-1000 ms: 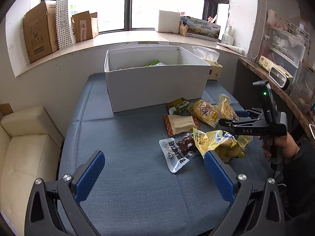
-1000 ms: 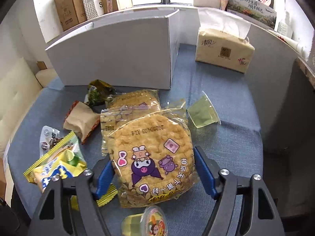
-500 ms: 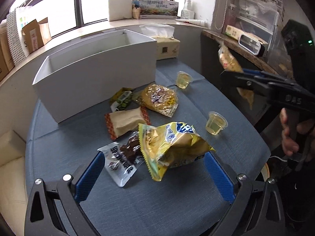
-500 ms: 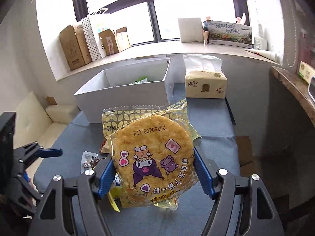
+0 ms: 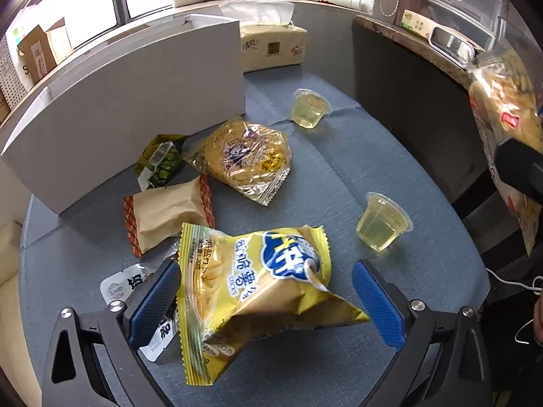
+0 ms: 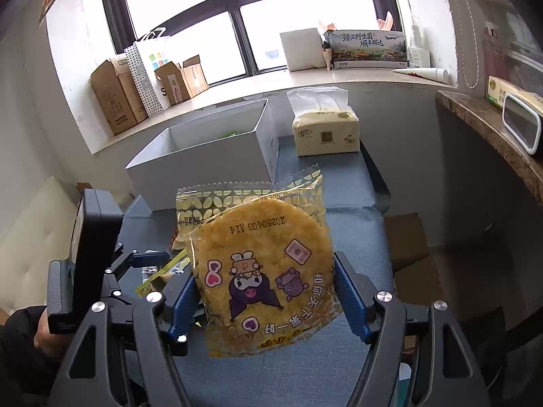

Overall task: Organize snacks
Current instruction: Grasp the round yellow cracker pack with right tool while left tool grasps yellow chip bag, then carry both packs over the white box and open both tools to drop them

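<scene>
My right gripper [image 6: 264,295] is shut on a round rice-cracker pack [image 6: 261,271] with cartoon print, held high above the table; the pack also shows in the left wrist view [image 5: 505,125]. My left gripper [image 5: 268,302] is open, low over the blue table [image 5: 339,156], its fingers on either side of a yellow chip bag [image 5: 251,285]. Behind lie a brown snack pack [image 5: 169,210], a green pea pack [image 5: 163,162], a second cracker pack [image 5: 244,156], a clear-and-white pack [image 5: 125,285] and two jelly cups [image 5: 383,220] [image 5: 310,107]. The white box [image 5: 129,98] stands at the back.
A tissue pack [image 5: 271,44] stands right of the white box. A dark counter [image 5: 424,51] borders the table's right side. Cardboard boxes [image 6: 118,98] line the window sill. A cream sofa [image 6: 30,230] is to the left.
The right gripper lifted the cracker pack off the table and up high. The left gripper moved forward and down until its open fingers flank the yellow chip bag.
</scene>
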Available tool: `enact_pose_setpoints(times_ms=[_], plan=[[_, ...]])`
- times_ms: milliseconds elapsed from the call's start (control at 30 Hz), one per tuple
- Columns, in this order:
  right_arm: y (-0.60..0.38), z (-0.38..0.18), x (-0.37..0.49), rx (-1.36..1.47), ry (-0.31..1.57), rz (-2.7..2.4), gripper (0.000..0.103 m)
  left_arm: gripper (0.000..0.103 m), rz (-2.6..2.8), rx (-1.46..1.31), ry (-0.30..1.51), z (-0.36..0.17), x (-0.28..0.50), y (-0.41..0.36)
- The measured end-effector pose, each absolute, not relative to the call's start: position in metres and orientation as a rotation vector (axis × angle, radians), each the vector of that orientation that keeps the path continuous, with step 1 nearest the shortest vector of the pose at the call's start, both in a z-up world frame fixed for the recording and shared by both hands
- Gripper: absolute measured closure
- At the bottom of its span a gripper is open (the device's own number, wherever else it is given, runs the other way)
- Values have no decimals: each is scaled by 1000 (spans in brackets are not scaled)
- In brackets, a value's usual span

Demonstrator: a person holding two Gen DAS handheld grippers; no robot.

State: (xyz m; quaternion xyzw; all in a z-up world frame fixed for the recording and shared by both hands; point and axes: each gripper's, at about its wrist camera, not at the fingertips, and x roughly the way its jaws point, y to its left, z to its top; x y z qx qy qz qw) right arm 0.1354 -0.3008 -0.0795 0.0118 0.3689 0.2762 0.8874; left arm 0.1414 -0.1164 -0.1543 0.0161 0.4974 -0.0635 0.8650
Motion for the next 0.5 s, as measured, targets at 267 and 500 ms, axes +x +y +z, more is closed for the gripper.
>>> enact_pose_setpoints(times_ms=[267, 500], plan=[[-290, -88, 134, 37, 794, 606, 27, 32, -135, 18, 1043, -152, 135, -109], [-284, -88, 131, 39, 795, 621, 27, 41, -157, -48, 934, -112, 110, -87]])
